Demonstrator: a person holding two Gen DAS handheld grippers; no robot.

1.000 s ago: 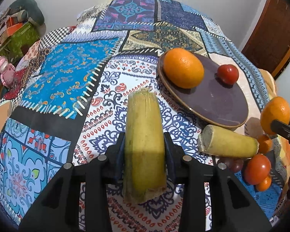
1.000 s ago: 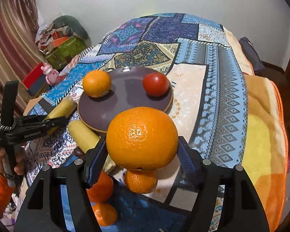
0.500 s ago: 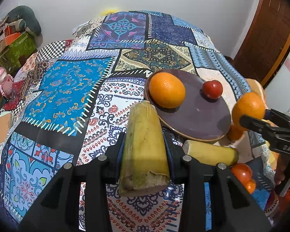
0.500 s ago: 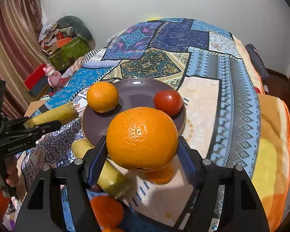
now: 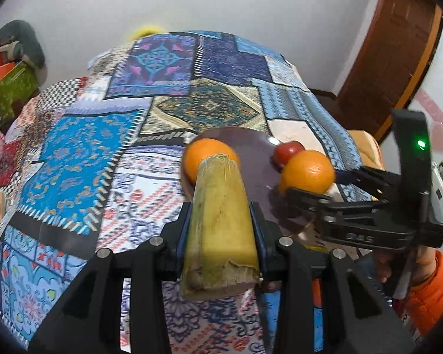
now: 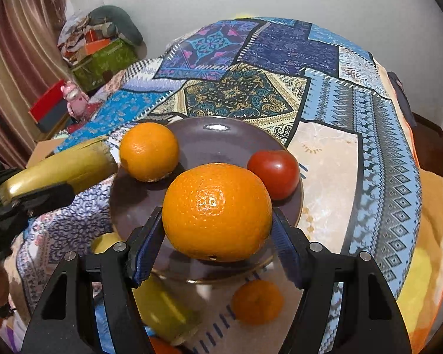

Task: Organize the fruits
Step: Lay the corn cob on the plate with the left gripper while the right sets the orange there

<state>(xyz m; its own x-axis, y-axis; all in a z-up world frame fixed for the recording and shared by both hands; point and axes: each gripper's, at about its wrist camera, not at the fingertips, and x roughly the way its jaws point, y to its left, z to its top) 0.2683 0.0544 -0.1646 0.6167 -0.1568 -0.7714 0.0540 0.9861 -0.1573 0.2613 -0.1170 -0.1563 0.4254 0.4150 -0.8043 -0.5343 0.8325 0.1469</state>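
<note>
Between the right gripper's (image 6: 217, 230) jaws sits an orange (image 6: 217, 211), pinched at its widest girth and held over the near rim of the plate (image 6: 209, 141). The left gripper's (image 5: 221, 227) jaws clamp a banana piece (image 5: 221, 224) across its middle, the cut end pointing at the plate's left rim.

On the plate a second orange (image 6: 148, 151) rests near the left rim and a tomato (image 6: 274, 174) near the right; the middle and far part are bare. Off the plate, by the bed's near edge, lie another banana piece (image 6: 162, 306) and a small orange (image 6: 257, 301).

To do this well, I would lower the held orange onto the bare middle until it touches before spreading the jaws, since a round fruit dropped from height may roll off the shallow rim or knock the tomato. The banana piece should likely wait or go to the far bare part, laid flat, so the two grippers do not crowd each other over the plate.
</note>
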